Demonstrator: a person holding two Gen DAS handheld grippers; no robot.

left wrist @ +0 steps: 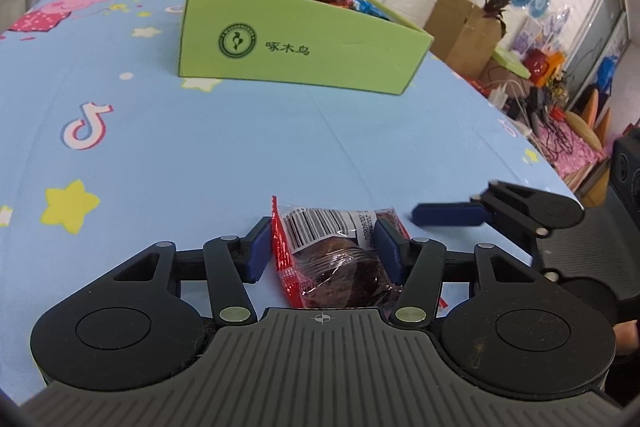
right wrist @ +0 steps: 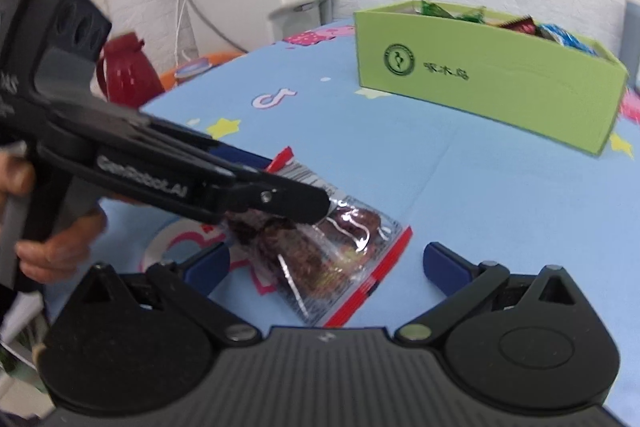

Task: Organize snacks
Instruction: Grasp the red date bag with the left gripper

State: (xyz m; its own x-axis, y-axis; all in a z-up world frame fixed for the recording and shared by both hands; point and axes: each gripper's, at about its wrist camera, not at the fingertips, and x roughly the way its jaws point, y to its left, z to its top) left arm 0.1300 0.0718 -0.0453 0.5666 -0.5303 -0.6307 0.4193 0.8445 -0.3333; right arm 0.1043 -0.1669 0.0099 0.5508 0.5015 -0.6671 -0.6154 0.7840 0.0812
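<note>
1. Step in hand: picking up one loose snack to add to the box. The left gripper (left wrist: 322, 247) has its jaws drawn in on either side of the pack (left wrist: 340, 259), pinching it; the pack seems to sit on the counter (left wrist: 200, 155) rather than hang clear of it, though the angle leaves that unsure.
2. The right gripper (right wrist: 326, 267) has its jaws spread wide and holds nothing; the pack's red-edged end lies between its fingers without touching them.
3. Next move, as I judge it: lift the pack clear and carry it toward 12 o'clock to the box (left wrist: 296, 39), then release over the open top. The clear film is limp and slippery, so the pinch must stay firm.
4. Room: bare cloth runs from the pack to the box, nothing between. The box already holds wrapped sweets, so drop at a free spot.
5. Edges: the counter ends close at 3 o'clock in the left view, with clutter beyond; keep the carry inboard.
</note>
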